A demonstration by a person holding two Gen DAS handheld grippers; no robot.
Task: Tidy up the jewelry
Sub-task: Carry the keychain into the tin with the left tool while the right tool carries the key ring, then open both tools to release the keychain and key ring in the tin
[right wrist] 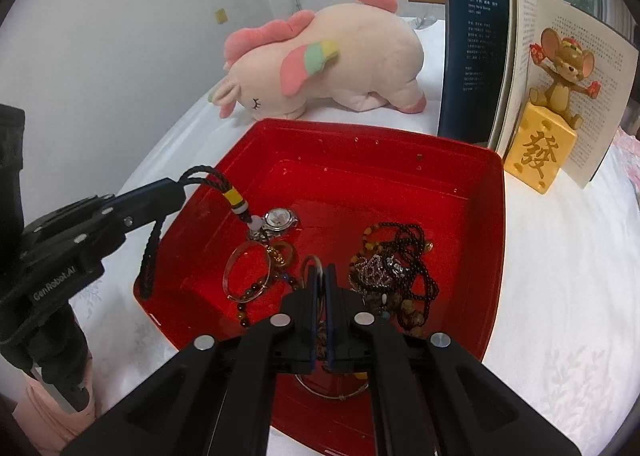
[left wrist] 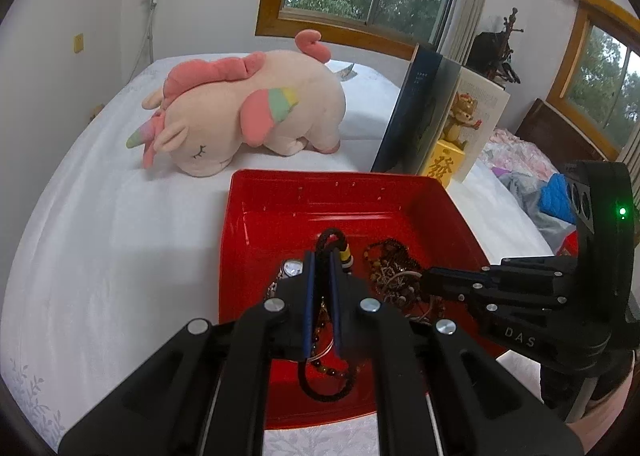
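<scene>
A red tray sits on the white bed and holds jewelry. My left gripper is shut on a black braided cord necklace with a yellow bead, lifted over the tray's left side. My right gripper is shut on a thin silver bangle low in the tray. A watch, a silver bangle with beads and a tangle of dark bead necklaces lie in the tray.
A pink unicorn plush lies behind the tray. An open book stands at the right with a mouse figurine on a yellow block. Clothes lie at the far right.
</scene>
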